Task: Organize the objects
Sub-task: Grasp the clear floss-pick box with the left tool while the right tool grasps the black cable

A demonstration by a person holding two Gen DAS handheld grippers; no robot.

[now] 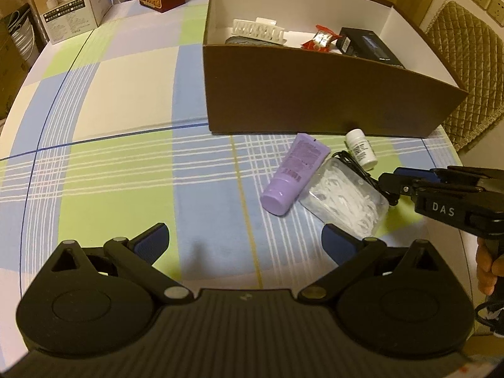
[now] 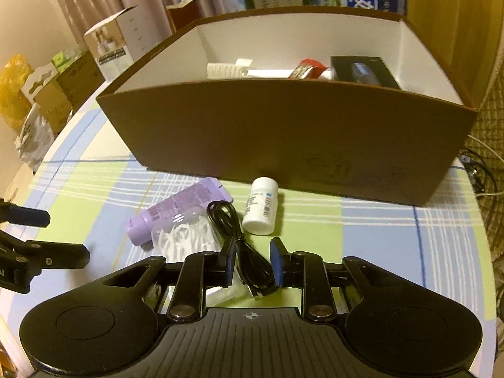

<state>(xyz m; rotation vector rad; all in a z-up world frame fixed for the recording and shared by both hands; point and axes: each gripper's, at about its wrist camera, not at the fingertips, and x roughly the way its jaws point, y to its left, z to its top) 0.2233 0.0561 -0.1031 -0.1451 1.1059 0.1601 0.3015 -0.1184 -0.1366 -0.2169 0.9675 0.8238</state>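
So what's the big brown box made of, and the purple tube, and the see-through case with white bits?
The big brown box looks like cardboard: thin flat walls, matte brown outside, plain white inside. The purple tube seems soft plastic with a glossy cap that catches the light. The see-through case is probably hard clear plastic; you can see the white pieces through it, though what they are made of is unclear.

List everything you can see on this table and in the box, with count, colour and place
Box: one, brown, back of table.
Comb-like piece: one, white, in box.
Wrapped snack: one, red, in box.
Small carton: one, black, in box.
Tube: one, purple, before box.
Bottle: one, white, before box.
Clear case: one, beside tube.
Cable: one, black, between right jaws.
Left gripper: open.
Right gripper: closing around cable.
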